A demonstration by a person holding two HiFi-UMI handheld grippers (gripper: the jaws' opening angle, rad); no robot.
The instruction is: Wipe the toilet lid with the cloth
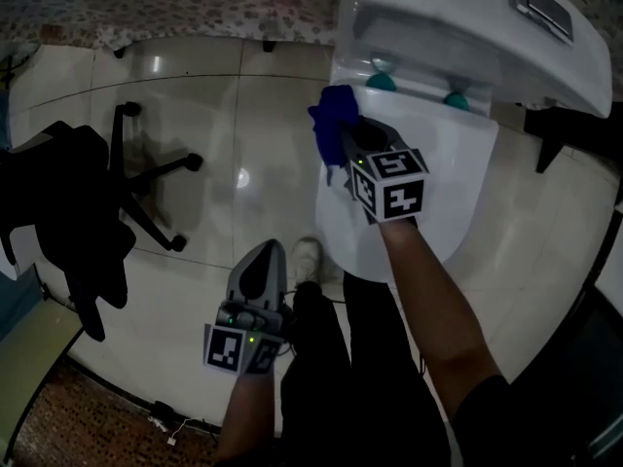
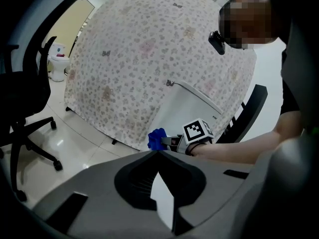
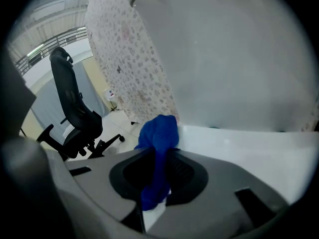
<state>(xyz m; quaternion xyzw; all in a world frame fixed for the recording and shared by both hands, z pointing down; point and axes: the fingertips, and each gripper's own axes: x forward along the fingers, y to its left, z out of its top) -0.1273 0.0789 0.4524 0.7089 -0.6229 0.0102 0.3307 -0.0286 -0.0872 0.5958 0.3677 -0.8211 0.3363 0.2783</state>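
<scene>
The left gripper has its jaws brought together on nothing. It hangs low over the floor tiles, probably parked out of the way because wiping needs only one tool. Ahead of its jaws and higher up, the right gripper is clamped on the blue cloth. A wad bulges past the tips, so fabric rather than plastic would meet the toilet lid. That wad sits at the lid's rear left edge, though actual contact cannot be confirmed. Just beyond the jaws rises the tank.

Only the right gripper view shows the cloth running back between the jaws with its tail hanging below. Only the head view shows how much lid spreads to the jaws' right. The left gripper view adds a side look at the right gripper, cloth leading.
</scene>
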